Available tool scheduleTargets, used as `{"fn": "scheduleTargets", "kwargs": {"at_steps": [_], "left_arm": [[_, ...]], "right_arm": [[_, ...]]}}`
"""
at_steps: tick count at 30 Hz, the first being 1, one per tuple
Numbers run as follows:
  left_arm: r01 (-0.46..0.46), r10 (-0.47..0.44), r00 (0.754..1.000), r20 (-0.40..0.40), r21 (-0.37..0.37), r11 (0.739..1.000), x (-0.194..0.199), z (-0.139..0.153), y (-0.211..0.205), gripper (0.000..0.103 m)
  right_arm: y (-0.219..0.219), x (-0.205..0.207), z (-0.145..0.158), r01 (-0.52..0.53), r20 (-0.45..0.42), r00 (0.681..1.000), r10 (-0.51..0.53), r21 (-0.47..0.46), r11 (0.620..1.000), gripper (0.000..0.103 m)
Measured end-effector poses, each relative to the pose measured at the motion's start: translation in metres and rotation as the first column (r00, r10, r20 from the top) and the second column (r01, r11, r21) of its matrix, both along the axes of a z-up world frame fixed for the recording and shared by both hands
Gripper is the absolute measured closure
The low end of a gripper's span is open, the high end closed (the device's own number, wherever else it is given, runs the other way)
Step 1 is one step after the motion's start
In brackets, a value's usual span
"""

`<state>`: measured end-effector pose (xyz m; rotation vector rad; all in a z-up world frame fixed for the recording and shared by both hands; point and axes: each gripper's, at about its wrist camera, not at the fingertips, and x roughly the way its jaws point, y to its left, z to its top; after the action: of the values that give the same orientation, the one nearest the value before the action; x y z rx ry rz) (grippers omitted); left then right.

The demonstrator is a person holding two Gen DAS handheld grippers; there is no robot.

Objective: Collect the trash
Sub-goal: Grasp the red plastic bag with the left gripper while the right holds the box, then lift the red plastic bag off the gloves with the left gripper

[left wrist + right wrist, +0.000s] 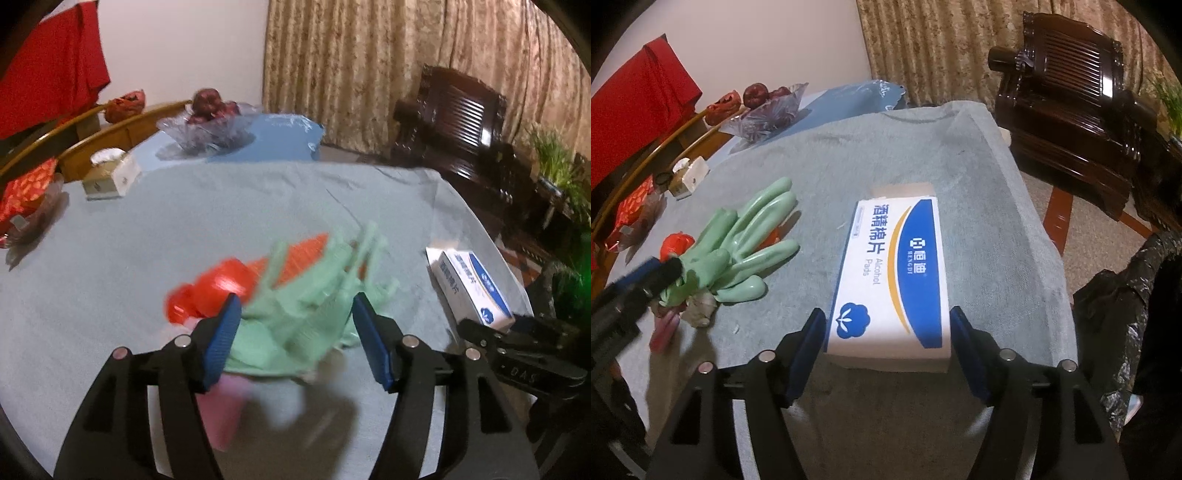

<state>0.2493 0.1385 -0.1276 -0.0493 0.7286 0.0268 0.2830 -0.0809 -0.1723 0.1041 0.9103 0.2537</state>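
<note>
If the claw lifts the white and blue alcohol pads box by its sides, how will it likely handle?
The white and blue cardboard alcohol pads box has flat faces and crisp edges, so it probably stays stiff. It likely weighs little for its size, though thin walls may dent under the right claw flanking its near end. Lying flat on the grey-green cloth, it should slide rather than roll.

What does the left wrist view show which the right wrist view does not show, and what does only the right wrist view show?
Only the left wrist view shows the left gripper head-on, with its pads on each side of the blurred green rubber glove.

Only the right wrist view shows the black trash bag beside the table, and the right gripper with its pads astride the near end of the alcohol pads box; contact is unclear.

Both show the glove, the box, the red wrapper, the grey cloth, the fruit bowl and the dark wooden chair.
</note>
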Motion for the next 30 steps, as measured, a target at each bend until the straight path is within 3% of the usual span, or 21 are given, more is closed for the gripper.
{"fn": "scheduleTargets", "kwargs": {"at_steps": [5,10,15,16,19,21,25,30], "left_arm": [[-0.063,0.062,0.998,-0.023,-0.017,0.998,0.017,0.001,0.037,0.042],[-0.033,0.031,0.997,-0.066,-0.028,0.999,0.038,-0.007,0.048,0.034],[-0.032,0.025,0.993,-0.114,-0.063,0.998,0.053,-0.016,0.049,0.033],[-0.033,0.024,0.992,-0.122,-0.079,0.996,0.054,-0.018,0.05,0.041],[-0.035,0.022,0.991,-0.129,-0.103,0.994,0.055,-0.022,0.051,0.049],[-0.035,0.021,0.992,-0.125,-0.107,0.994,0.053,-0.023,0.051,0.054],[-0.046,0.03,0.993,-0.115,-0.135,0.99,0.048,-0.019,0.058,0.066],[-0.05,0.041,0.997,-0.064,-0.154,0.987,0.038,-0.001,0.062,0.068]], "right_arm": [[0.007,0.008,0.0,0.013,-0.006,1.0,-0.013,0.0,1.0,0.039],[0.01,0.016,0.003,0.028,-0.008,1.0,-0.028,0.003,1.0,0.033],[0.011,0.02,0.004,0.026,-0.011,1.0,-0.026,-0.008,1.0,0.032],[0.011,0.02,0.003,0.021,-0.013,1.0,-0.021,-0.013,1.0,0.032],[0.011,0.02,0.0,0.017,-0.025,1.0,-0.018,-0.018,1.0,0.036],[0.012,0.02,0.0,0.014,-0.022,1.0,-0.015,-0.032,0.999,0.045],[0.014,0.018,0.003,-0.001,-0.021,1.0,0.0,-0.033,0.999,0.046],[0.013,0.011,0.011,-0.005,0.002,1.0,0.005,-0.008,1.0,0.047]]}}
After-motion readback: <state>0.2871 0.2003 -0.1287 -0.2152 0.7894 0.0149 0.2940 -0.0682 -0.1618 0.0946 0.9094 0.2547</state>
